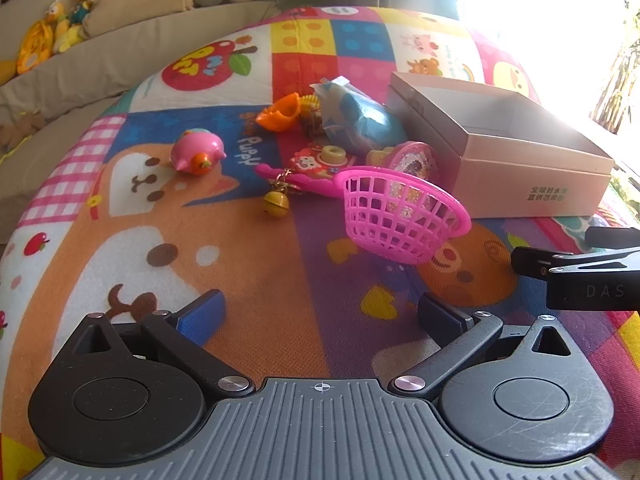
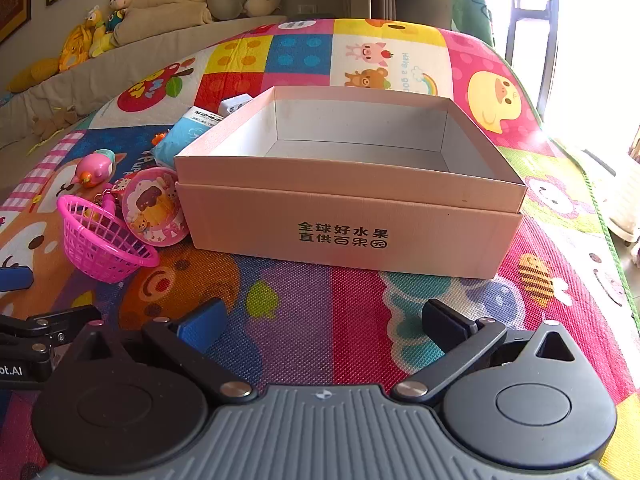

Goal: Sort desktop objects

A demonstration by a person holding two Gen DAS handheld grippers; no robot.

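Observation:
A pink cardboard box (image 2: 352, 216) stands open and empty on the colourful play mat; it also shows in the left wrist view (image 1: 520, 168). Left of it lies a cluster of toys: a pink plastic basket (image 1: 396, 216) tipped on its side, a round pink tin (image 2: 156, 208), a pink pig toy (image 1: 198, 152), an orange toy (image 1: 280, 112), a blue packet (image 1: 356, 120), a camera keychain with a bell (image 1: 316, 164). My left gripper (image 1: 320, 316) is open and empty, short of the basket. My right gripper (image 2: 324, 320) is open and empty in front of the box.
A white plug (image 2: 234, 106) lies behind the box's left corner. A beige sofa (image 2: 120, 60) with plush toys (image 2: 100, 28) runs along the back left. The mat's edge (image 2: 592, 200) drops off on the right by a bright window.

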